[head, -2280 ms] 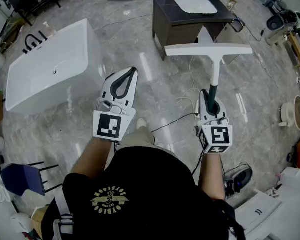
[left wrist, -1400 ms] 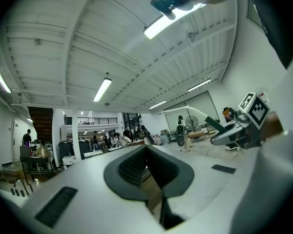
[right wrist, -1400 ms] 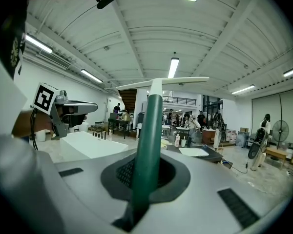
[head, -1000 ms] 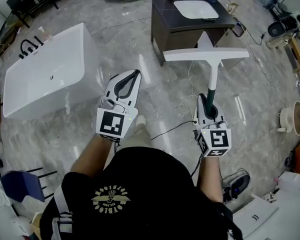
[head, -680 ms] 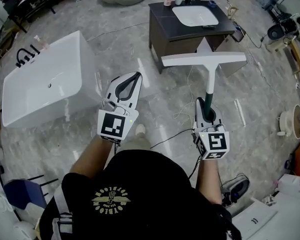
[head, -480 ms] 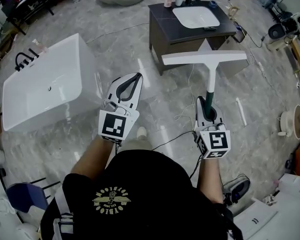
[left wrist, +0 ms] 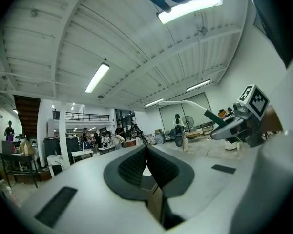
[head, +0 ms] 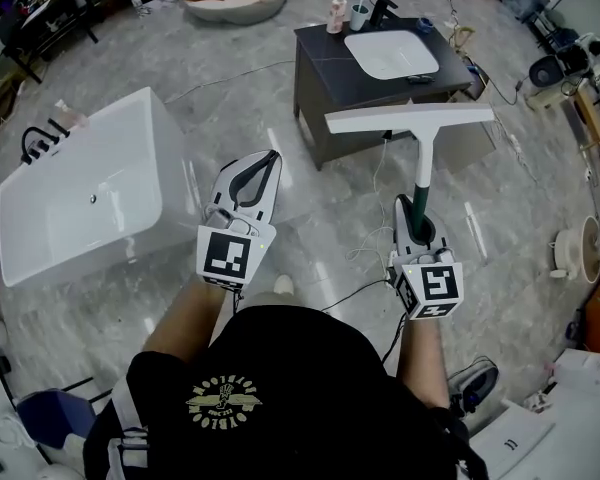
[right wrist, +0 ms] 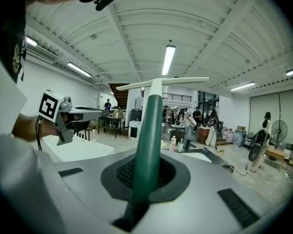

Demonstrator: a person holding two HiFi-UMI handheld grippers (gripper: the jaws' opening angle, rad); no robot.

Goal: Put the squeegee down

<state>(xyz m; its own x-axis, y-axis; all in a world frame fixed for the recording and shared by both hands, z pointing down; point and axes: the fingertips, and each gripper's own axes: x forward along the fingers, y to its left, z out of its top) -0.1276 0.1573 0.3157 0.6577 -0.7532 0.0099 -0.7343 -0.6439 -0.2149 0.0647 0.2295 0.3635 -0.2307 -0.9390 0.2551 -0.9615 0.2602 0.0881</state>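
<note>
The squeegee has a white blade (head: 410,117) and a dark green handle (head: 421,180). My right gripper (head: 418,202) is shut on that handle, and the blade is held crosswise in the air out in front. In the right gripper view the green handle (right wrist: 149,145) rises from between the pads to the blade (right wrist: 161,83). My left gripper (head: 271,156) hangs level at the left, shut with nothing in it. Its pads (left wrist: 136,162) meet in a line in the left gripper view. The squeegee (left wrist: 185,104) shows at that view's right.
A dark vanity (head: 332,68) with a white sink (head: 391,53) stands just beyond the blade, with bottles and a tap at its back. A white bathtub (head: 80,198) lies at the left. Cables trail over the marble floor (head: 320,218). Gear and clutter line the right edge.
The vanity and the bathtub have come nearer in the head view as both grippers moved forward together. The right gripper's hold on the squeegee and the left's shut jaws are unchanged.
</note>
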